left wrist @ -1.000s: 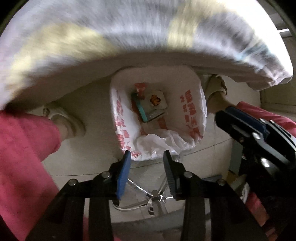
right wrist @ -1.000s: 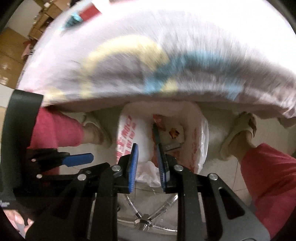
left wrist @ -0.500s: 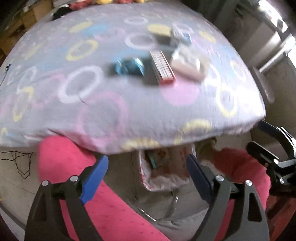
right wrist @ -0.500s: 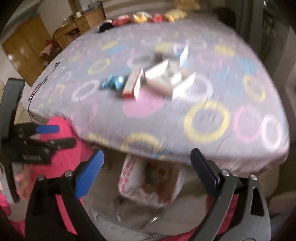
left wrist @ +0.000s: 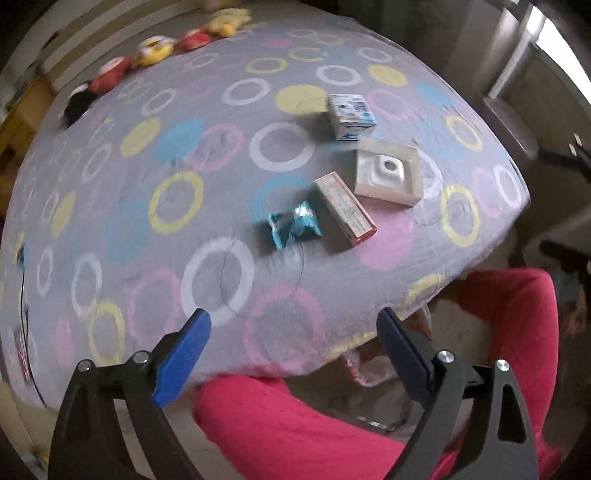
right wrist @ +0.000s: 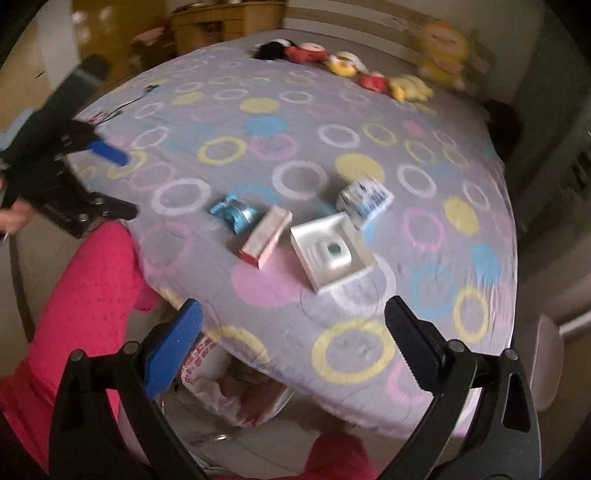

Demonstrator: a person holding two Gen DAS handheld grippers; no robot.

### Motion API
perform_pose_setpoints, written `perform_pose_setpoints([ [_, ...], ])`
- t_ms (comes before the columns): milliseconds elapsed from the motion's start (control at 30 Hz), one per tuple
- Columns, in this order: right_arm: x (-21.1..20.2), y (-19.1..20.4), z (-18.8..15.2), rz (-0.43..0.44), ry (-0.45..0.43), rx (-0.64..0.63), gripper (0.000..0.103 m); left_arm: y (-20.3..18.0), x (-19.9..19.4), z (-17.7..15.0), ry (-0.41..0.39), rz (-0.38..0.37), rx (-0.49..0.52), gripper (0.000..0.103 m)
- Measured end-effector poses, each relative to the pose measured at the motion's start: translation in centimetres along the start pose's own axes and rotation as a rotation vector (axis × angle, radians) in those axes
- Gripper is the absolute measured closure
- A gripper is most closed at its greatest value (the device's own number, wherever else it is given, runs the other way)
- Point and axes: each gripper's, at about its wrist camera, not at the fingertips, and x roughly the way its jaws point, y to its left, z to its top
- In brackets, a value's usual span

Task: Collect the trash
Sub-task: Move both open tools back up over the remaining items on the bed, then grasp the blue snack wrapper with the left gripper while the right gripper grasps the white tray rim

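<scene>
Both grippers have risen; blue wrapper [left wrist: 293, 224] lies well beyond them.

tongs [right wrist: 293, 332] opening, empty; boxes [right wrist: 330, 253] on bed [right wrist: 221, 122]

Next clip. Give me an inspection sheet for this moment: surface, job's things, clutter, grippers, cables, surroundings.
Surface: bed under a grey sheet printed with coloured rings.
Job's things: crumpled blue wrapper, long red-and-white box, open white tray box and blue-and-white carton lie on the sheet; lined trash bin on the floor at the bed's edge.
Clutter: plush toys along the far edge.
Grippers: left hand-held gripper and right hand-held gripper, jaws opening, nothing between them.
Cables: thin dark cable on the sheet.
Surroundings: wooden cabinet beyond the bed; person's pink-clad legs by the bin.
</scene>
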Motion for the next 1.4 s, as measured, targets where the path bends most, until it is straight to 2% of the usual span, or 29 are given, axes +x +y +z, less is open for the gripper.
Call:
perform_pose_setpoints([
  [200,0.6,-1.6,3.5,0.051,0.006,-0.087,0.007,1.0,1.3,2.7,0.017,-0.023,0.168,0.014],
  [233,0.8,-2.0,4.1,0.081,0.011,-0.097,0.007,1.1,1.8,3.1,0.024,-0.027,0.194,0.014],
  [333,1.5,-2.5,5.3,0.098,0.011,-0.135,0.007,0.9,3.5,4.3,0.053,-0.040,0.276,0.014],
  [500,3.9,-3.5,6.1,0.146,0.059,-0.172,0.007,-0.5,6.4,5.5,0.093,-0.061,0.416,0.014],
  [667,8.1,-4.2,5.8,0.182,0.125,-0.172,0.007,-1.4,9.3,6.2,0.127,-0.083,0.512,0.014],
  [833,12.1,-4.2,4.8,0.237,0.200,-0.180,0.012,-1.3,12.2,7.3,0.144,-0.102,0.523,0.014],
  [900,13.5,-4.0,4.3,0.258,0.233,-0.187,0.022,-1.1,13.3,7.8,0.154,-0.107,0.519,0.014],
  [967,15.0,-3.8,3.9,0.279,0.268,-0.196,0.028,-0.9,14.1,8.1,0.160,-0.112,0.518,0.014],
  [1333,20.3,-4.5,2.4,0.323,0.364,-0.177,0.028,-0.5,17.6,7.8,0.213,-0.155,0.571,0.014],
  [1400,20.3,-4.5,2.4,0.325,0.347,-0.188,0.028,-0.5,18.2,7.8,0.222,-0.161,0.565,0.014],
])
